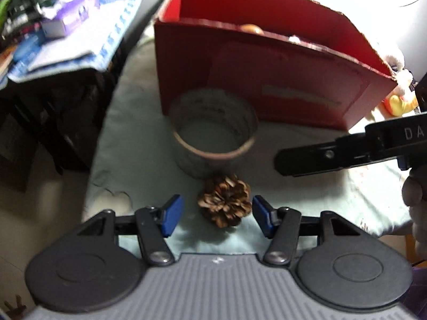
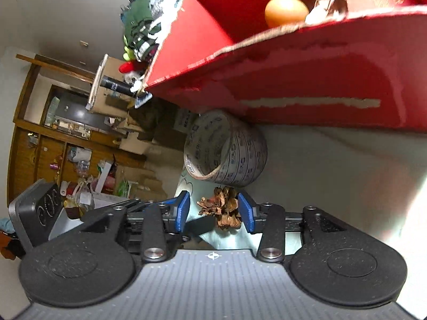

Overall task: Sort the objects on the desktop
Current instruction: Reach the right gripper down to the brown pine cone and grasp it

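Note:
A brown pine cone (image 1: 225,204) lies on the pale tablecloth (image 1: 320,200). My left gripper (image 1: 216,202) is open, one blue pad on each side of the cone and neither touching it. Behind the cone stands a wide tape roll (image 1: 213,133), and behind that an open red cardboard box (image 1: 267,80). My right gripper (image 1: 293,158) reaches in from the right, short of the cone. In the right wrist view the right gripper (image 2: 213,198) is open, and the pine cone (image 2: 224,209) shows past its pads. The box (image 2: 307,80) holds an orange egg-shaped object (image 2: 287,10).
The table's left edge curves close to the tape roll (image 2: 226,152). A dark stand with a blue cloth (image 1: 88,40) and clutter lies beyond that edge. A plush toy (image 1: 400,98) sits right of the box. A person's hand (image 1: 416,200) holds the right gripper.

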`<action>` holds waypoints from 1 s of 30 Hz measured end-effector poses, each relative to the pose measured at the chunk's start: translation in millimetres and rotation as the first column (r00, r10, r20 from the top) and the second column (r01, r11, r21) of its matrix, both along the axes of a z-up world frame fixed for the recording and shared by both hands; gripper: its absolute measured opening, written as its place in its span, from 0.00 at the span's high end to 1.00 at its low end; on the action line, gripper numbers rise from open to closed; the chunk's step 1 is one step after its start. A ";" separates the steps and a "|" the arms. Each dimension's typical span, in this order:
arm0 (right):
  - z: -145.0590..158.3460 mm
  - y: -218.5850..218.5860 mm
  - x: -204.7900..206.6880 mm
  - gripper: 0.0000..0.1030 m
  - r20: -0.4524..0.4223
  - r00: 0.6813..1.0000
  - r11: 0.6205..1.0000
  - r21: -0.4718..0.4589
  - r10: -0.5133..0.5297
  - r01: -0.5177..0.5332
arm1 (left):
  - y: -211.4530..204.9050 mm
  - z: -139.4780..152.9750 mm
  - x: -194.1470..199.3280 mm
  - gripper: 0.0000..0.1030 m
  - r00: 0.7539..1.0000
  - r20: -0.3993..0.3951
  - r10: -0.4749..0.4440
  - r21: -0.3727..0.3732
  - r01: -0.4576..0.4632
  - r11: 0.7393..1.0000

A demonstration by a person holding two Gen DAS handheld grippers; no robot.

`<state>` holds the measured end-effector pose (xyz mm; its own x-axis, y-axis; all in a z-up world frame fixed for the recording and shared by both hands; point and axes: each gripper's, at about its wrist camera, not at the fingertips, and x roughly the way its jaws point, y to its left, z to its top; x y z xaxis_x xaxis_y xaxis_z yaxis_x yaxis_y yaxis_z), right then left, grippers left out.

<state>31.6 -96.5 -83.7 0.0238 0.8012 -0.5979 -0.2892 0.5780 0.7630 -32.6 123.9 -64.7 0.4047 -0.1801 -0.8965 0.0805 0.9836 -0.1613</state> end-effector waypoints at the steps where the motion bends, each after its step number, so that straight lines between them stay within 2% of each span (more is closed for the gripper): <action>1: -1.8 1.8 0.4 0.52 -0.011 1.000 1.000 0.000 0.007 -0.007 | -1.2 -3.1 0.2 0.42 1.000 -0.009 -0.003 -0.009 0.003 1.000; 6: -10.3 9.8 4.5 0.52 -0.048 0.999 1.000 -0.004 0.021 -0.021 | -2.6 -13.6 5.1 0.44 0.999 -0.032 -0.003 -0.023 0.002 1.000; 9: -15.2 13.2 6.0 0.52 -0.067 0.997 1.000 -0.010 0.026 -0.027 | 0.6 -17.2 7.1 0.45 0.999 -0.046 0.006 -0.057 -0.009 0.998; 17: -25.8 18.0 10.8 0.51 -0.101 0.994 0.998 -0.032 0.044 -0.047 | 1.5 -27.5 12.5 0.46 0.997 -0.069 0.016 -0.074 -0.022 0.997; 20: -29.7 19.3 12.2 0.53 -0.119 0.991 0.998 -0.021 0.056 -0.058 | 2.4 -28.5 12.8 0.49 0.997 -0.074 0.018 -0.097 -0.025 0.995; 25: -31.7 17.8 11.9 0.61 -0.135 0.989 0.998 -0.020 0.062 -0.065 | -7.2 -25.9 12.1 0.49 0.997 -0.071 -0.006 -0.066 0.001 0.998; 30: -28.8 1.2 9.7 0.61 -0.117 0.992 0.999 -0.025 0.043 -0.046 | -23.1 -20.5 14.0 0.50 0.997 -0.060 -0.050 -0.059 0.046 0.997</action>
